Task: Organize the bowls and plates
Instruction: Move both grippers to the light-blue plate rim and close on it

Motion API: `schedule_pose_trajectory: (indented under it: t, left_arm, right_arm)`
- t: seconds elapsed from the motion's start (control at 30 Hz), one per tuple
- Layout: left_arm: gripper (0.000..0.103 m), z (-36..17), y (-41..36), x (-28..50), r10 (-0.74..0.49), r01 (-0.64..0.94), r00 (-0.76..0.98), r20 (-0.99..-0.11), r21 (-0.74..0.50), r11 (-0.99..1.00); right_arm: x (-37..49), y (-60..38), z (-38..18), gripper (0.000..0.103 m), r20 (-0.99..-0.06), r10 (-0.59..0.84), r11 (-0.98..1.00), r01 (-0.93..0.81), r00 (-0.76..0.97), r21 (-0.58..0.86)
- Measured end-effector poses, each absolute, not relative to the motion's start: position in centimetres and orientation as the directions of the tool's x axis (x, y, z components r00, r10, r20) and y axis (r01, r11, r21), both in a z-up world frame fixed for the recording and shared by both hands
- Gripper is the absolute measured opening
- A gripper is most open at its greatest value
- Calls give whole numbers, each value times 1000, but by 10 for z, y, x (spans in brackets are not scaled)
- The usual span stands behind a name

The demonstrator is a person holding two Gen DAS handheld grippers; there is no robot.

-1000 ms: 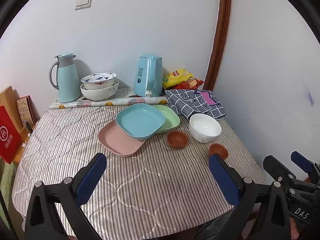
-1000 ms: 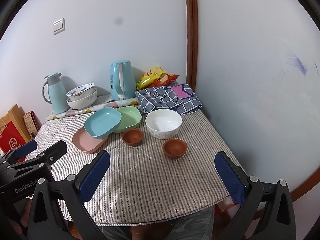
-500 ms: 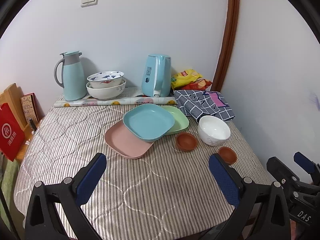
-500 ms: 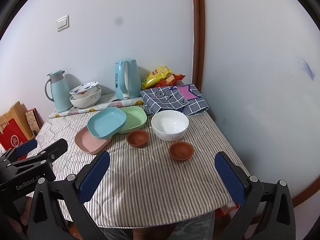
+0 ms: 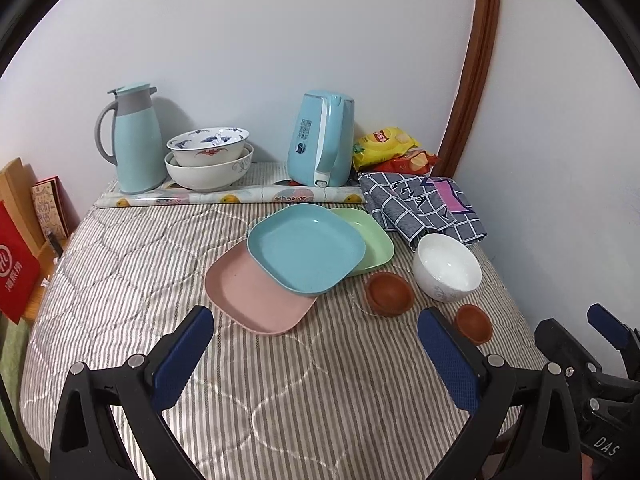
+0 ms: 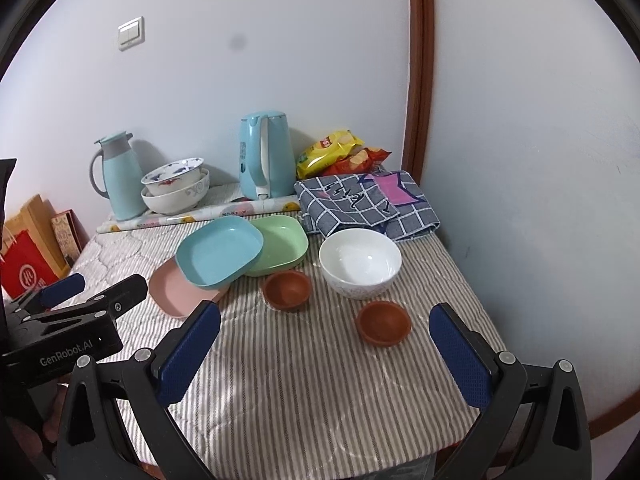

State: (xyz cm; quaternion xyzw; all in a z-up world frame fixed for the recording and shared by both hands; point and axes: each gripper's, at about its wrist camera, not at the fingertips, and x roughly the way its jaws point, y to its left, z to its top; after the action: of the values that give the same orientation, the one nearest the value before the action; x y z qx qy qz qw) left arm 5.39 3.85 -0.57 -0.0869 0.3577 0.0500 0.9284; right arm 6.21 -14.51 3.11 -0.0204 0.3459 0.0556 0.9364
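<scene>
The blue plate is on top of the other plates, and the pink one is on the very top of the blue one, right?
Not quite. The blue plate is on top, but the pink plate lies underneath it, on the striped tablecloth, as does the green plate on the other side. The left wrist view shows the blue rim overlapping both.

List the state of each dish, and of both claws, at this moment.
Left claw: open, empty.
Right claw: open, empty.
Blue plate: overlapping pink plate and green plate.
White bowl: upright, empty.
Two brown bowls: upright, apart.
Patterned bowls: nested.
</scene>
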Motion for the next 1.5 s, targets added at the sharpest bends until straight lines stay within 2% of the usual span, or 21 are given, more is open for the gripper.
schedule_pose_trajectory:
  t: [0.3,0.6,0.87,0.93,1.0,1.13,1.23,1.43,1.5]
  left_arm:
    - [103,-18,54,97,30,-166,713,-700,-127,978]
    - [100,-35,82,141,40,-196,684,-729,-131,972]
    - [99,-53,104,176,40,-221,653,-756,-140,965]
    - [94,-59,109,184,34,-222,644,-765,-145,964]
    - [94,-64,115,192,32,-228,633,-773,-147,962]
    - [88,-75,125,207,27,-243,621,-783,-159,957]
    - [87,-81,129,217,28,-243,613,-789,-155,958]
    - [70,-96,136,234,11,-241,595,-804,-165,956]
    - [69,-99,137,236,1,-237,593,-806,-173,956]
  right_arm:
    - [114,-141,10,102,-707,105,993,-106,700,43]
    - [161,-127,-3,100,-725,107,992,-118,680,36]
    - [207,-104,-18,88,-754,145,984,-171,640,45]
    - [217,-98,-22,85,-758,153,982,-181,634,47]
    - [229,-91,-28,83,-766,163,980,-193,622,52]
    - [249,-81,-41,68,-788,189,973,-220,585,70]
    - [261,-71,-52,64,-801,202,968,-239,563,76]
    - [274,-58,-69,54,-821,223,961,-262,526,94]
    - [276,-54,-74,52,-827,232,957,-274,512,99]
